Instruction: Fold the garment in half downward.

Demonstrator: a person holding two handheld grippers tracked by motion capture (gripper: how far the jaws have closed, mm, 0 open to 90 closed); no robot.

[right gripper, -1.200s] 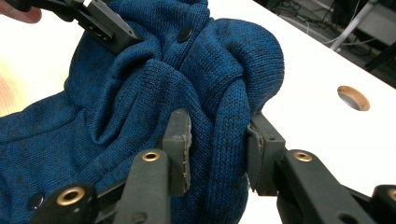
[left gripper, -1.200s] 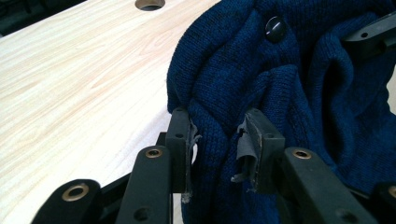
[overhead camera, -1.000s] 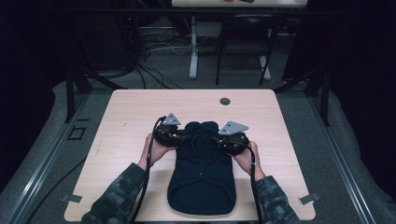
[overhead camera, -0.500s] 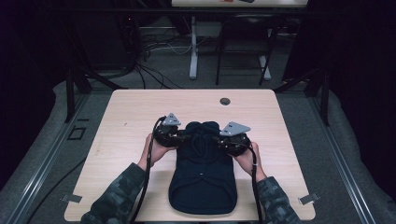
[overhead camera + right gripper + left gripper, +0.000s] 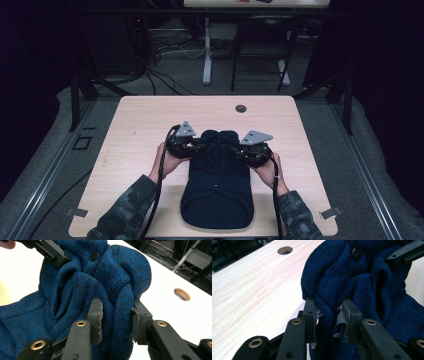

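High view: we see a dark blue knitted garment [image 5: 217,190] lying on the light wooden table [image 5: 135,130], lengthwise toward the person's side, its near end close to the near table edge. Its far end is bunched into a raised lump between the two grippers. The left gripper [image 5: 192,146] meets that lump on its left side, the right gripper [image 5: 239,150] on its right side. Each sits in a hand: left hand [image 5: 167,161], right hand [image 5: 264,169]. Camouflage-patterned sleeves [image 5: 125,212] come in from the bottom. A round hole [image 5: 241,108] in the tabletop lies beyond the garment, well apart from it.

Left gripper view: we note the left gripper [image 5: 328,315] with its jaws part-way apart and a thick fold of the blue knit pinched between them, cloth touching both pads. A dark button [image 5: 356,252] shows higher on the bunched fabric. The other gripper's jaw reaches into the cloth at the upper right. The table hole [image 5: 285,250] sits at the top left.

Right gripper view: we note the right gripper [image 5: 117,315] clamped the same way, a rounded roll of knit filling the gap between its jaws. The button [image 5: 94,255] shows above, and the other gripper's jaw enters the cloth at the top left. The hole [image 5: 182,294] lies to the right on bare tabletop.
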